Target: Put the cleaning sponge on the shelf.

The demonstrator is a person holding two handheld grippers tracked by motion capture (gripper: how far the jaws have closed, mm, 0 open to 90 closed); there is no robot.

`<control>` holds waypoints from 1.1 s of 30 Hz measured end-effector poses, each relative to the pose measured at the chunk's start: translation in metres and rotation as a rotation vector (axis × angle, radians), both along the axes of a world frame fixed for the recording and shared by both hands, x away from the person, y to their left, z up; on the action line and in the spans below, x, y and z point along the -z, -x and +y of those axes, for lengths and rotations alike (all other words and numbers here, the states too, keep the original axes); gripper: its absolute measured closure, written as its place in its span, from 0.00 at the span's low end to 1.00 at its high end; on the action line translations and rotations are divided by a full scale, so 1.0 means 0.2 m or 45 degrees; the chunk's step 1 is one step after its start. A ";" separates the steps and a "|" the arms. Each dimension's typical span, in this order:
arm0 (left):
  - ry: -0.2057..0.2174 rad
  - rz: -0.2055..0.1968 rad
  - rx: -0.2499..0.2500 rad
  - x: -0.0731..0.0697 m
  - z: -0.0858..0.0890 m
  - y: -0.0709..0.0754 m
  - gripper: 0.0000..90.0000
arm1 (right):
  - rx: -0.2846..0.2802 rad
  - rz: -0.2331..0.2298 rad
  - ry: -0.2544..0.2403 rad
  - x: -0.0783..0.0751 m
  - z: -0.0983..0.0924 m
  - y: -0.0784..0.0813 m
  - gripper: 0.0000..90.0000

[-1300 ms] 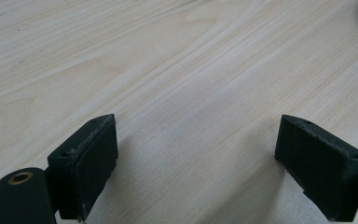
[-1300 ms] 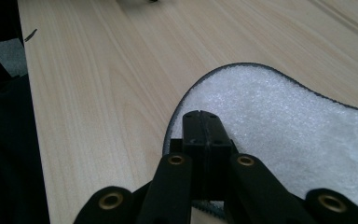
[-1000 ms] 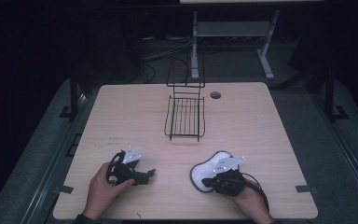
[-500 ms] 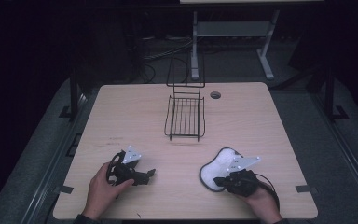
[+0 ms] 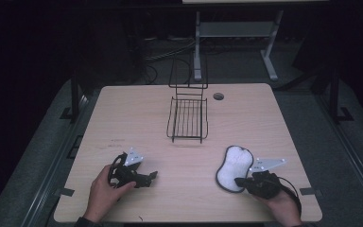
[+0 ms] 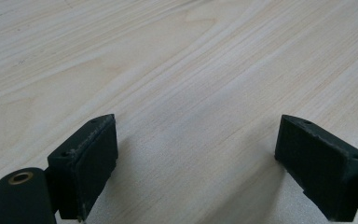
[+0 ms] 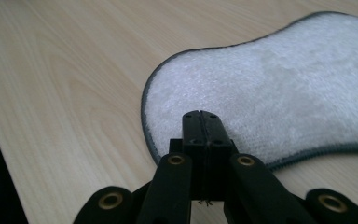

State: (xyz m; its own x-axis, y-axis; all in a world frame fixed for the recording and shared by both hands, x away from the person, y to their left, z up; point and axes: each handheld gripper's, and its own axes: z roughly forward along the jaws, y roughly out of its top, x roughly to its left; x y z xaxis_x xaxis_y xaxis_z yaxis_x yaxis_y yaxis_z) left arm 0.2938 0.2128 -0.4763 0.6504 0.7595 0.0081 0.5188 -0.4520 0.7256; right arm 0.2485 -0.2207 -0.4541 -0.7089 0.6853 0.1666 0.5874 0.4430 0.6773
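The right gripper [image 7: 200, 122] has its jaws pressed together, tips resting on the white, grey-edged, peanut-shaped fluffy pad [image 7: 279, 88] lying flat just ahead. Press down evenly while sliding, so it stays flat. The left gripper [image 6: 193, 158] waits with jaws apart over bare wooden table [image 6: 177, 60].

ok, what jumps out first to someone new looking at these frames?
The white pad with a dark rim, lying flat on the near right of the wooden table, with the right hand-held gripper at its near edge, jaws closed together. Next, the black wire basket at the table's middle, toward the far side. The left hand-held gripper rests near left, jaws wide open over bare wood.
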 end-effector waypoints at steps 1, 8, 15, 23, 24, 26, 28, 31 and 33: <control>0.000 0.000 0.000 0.00 0.00 0.00 0.14 | 0.010 -0.002 0.000 0.00 -0.02 0.00 1.00; 0.000 0.000 0.000 0.00 0.00 0.00 0.14 | 0.072 -0.007 0.015 0.00 -0.11 -0.01 1.00; 0.000 0.000 0.000 0.00 0.00 0.00 0.14 | 0.129 -0.008 0.035 0.00 -0.18 -0.03 0.99; 0.001 0.000 0.000 0.00 0.00 0.00 0.14 | 0.216 -0.024 0.064 -0.01 -0.30 -0.06 0.99; 0.000 0.000 0.000 0.00 0.00 0.00 0.14 | 0.224 -0.024 0.067 -0.01 -0.31 -0.07 0.99; 0.001 0.000 0.000 0.00 0.00 0.00 0.14 | 0.242 -0.030 0.071 -0.01 -0.33 -0.08 0.99; 0.001 0.000 0.000 0.00 0.00 0.00 0.14 | 0.258 -0.031 0.079 -0.01 -0.35 -0.09 0.99; 0.001 0.000 0.000 0.00 0.00 0.00 0.14 | 0.273 -0.038 0.086 -0.01 -0.37 -0.11 0.99; 0.001 0.000 0.000 0.00 0.00 0.00 0.14 | 0.282 -0.039 0.082 0.00 -0.38 -0.12 0.99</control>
State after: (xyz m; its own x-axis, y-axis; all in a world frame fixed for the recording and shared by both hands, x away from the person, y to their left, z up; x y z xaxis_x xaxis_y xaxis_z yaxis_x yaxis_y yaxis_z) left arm 0.2938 0.2128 -0.4763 0.6501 0.7598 0.0077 0.5189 -0.4514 0.7259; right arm 0.2724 -0.2971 -0.4531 -0.5442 0.8332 0.0985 0.6548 0.3484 0.6707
